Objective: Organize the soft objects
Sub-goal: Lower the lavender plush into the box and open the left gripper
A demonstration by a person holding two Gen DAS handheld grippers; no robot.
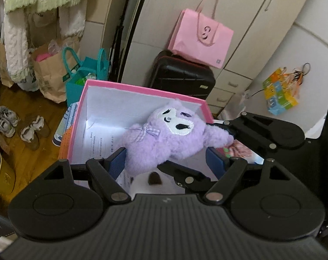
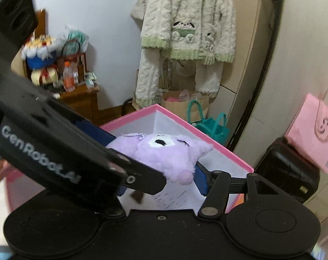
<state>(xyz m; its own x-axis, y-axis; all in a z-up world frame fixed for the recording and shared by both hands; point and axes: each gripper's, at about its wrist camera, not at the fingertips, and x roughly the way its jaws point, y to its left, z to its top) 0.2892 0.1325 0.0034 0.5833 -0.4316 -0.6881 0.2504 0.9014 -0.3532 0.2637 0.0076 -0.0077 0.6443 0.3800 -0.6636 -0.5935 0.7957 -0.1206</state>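
A purple plush toy [image 2: 164, 158] is held above a pink-rimmed box [image 2: 220, 149] by both grippers; the left gripper [image 2: 129, 151] is seen crossing from the left | right gripper [image 2: 161, 173] is closed on its lower end | a cream fleece garment [image 2: 185, 32] is hung behind

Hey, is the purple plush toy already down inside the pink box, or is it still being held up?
Held up. The purple plush toy hangs over the open pink box, gripped by both the left gripper and right gripper; the box floor shows beneath it.

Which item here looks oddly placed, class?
The purple plush hangs tilted above the pink box instead of lying inside it. Both claws hold it: the left claw at its body, the right claw at one limb.
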